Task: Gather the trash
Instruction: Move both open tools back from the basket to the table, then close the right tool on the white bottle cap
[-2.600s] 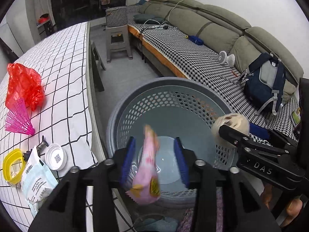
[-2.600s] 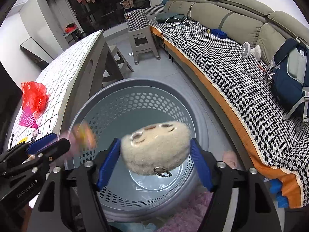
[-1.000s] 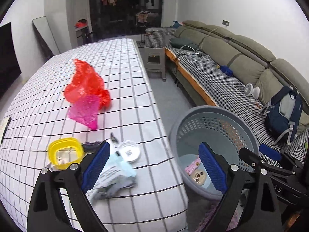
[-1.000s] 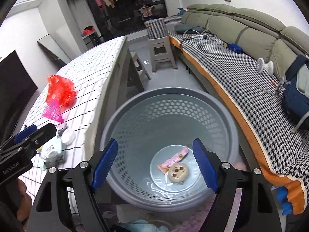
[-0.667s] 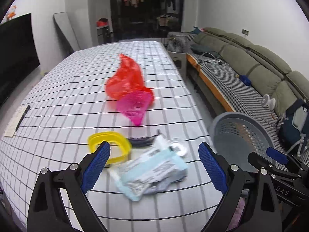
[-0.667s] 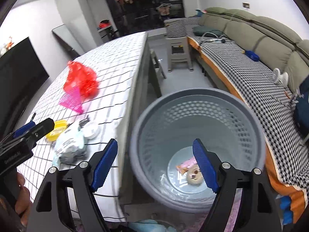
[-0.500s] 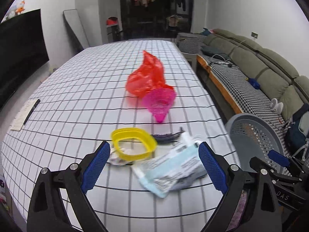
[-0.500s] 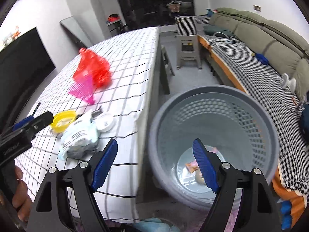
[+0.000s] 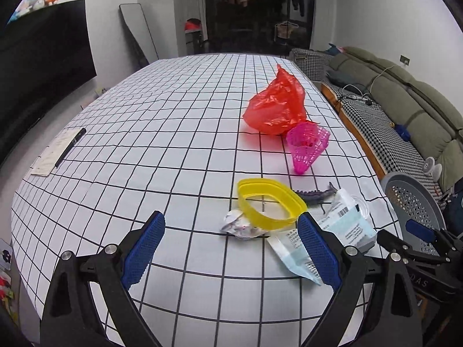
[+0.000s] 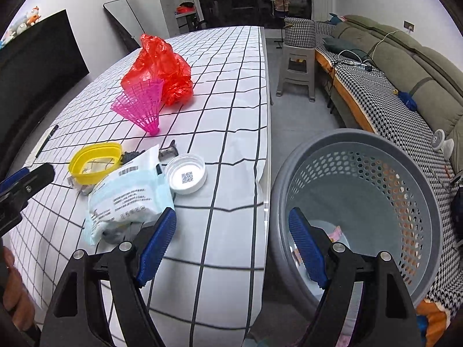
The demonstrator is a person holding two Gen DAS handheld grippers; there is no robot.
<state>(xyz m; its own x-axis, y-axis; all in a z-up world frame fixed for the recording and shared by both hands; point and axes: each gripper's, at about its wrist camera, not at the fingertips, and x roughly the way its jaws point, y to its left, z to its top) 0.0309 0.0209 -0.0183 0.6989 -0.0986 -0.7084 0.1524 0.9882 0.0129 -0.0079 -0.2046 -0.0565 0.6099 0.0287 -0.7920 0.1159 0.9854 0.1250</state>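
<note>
Trash lies near the table's right edge: a red plastic bag (image 9: 275, 107), a pink mesh cone (image 9: 306, 147), a yellow ring (image 9: 270, 204), a crumpled foil scrap (image 9: 240, 227), a pale blue packet (image 10: 130, 196) and a white lid (image 10: 186, 177). My left gripper (image 9: 231, 248) hovers open and empty just short of the foil scrap and the ring. Over the table's edge beside the grey basket (image 10: 405, 179), my right gripper (image 10: 231, 243) stands open and empty. A pink wrapper (image 10: 335, 235) lies at the basket's bottom.
The checked tablecloth (image 9: 162, 133) covers the table; a paper with a pen (image 9: 62, 150) lies at its far left. A grey stool (image 10: 296, 66) and a sofa (image 10: 405, 72) stand to the right of the basket. A black television (image 9: 37, 63) is on the left wall.
Both grippers swung left, away from the basket toward the trash on the table. The basket slid to the right in both views and the trash pile came closer. Both stayed open.
</note>
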